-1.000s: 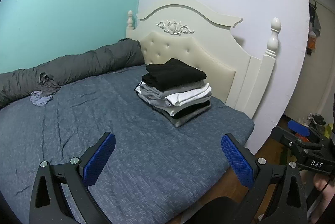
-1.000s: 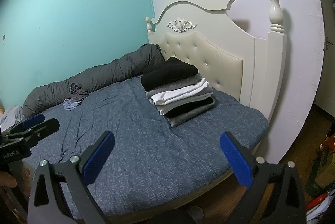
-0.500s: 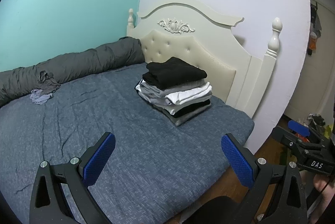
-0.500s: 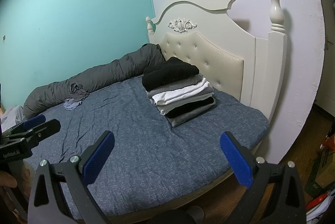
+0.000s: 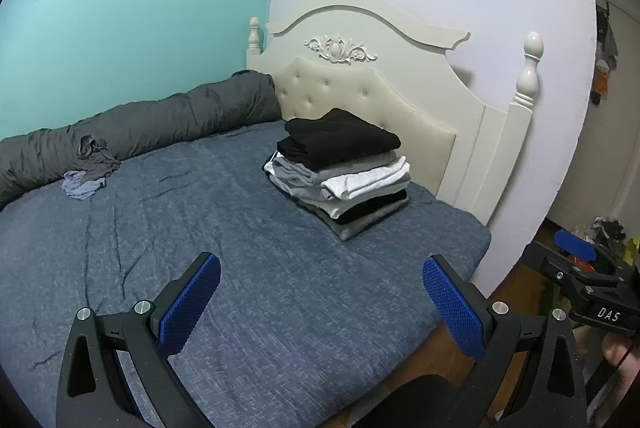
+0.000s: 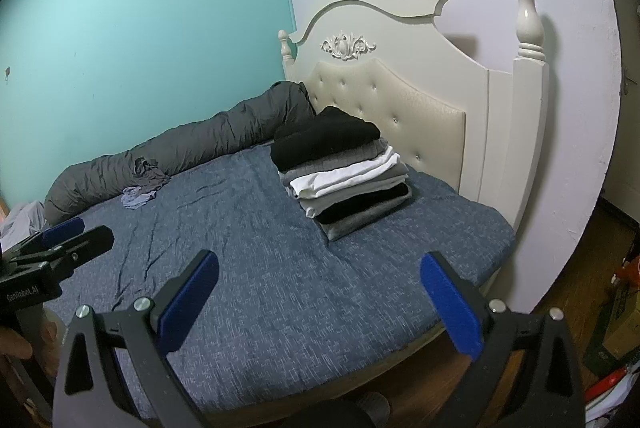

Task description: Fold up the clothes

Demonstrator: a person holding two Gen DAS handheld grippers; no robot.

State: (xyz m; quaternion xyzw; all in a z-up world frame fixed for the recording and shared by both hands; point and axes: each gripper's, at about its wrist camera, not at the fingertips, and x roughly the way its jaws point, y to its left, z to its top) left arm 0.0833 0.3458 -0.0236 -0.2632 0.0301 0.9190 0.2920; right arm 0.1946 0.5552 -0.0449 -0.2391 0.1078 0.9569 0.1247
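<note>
A broad stretch of bare mattress (image 5: 248, 268) is left open ahead of both grippers. The far right part is occupied by a stack of folded clothes (image 5: 340, 172) near the headboard (image 5: 360, 84). The far edge is bounded by a rolled grey duvet (image 5: 160, 116), with small crumpled garments (image 5: 86, 180) lying just beside it.

Left gripper (image 5: 320, 304): jaws spread wide, nothing held between the blue pads (image 5: 190, 310). In its own view the fingers rise from 7 and 5 o'clock toward the frame centre.

Right gripper (image 6: 318, 302): jaws likewise spread wide and empty, fingers entering from 7 and 5 o'clock.

Each unit appears in the other's view (left unit at 9 o'clock, right unit at 3 o'clock). A holding hand (image 5: 622, 352) is partly visible beneath the right unit.
</note>
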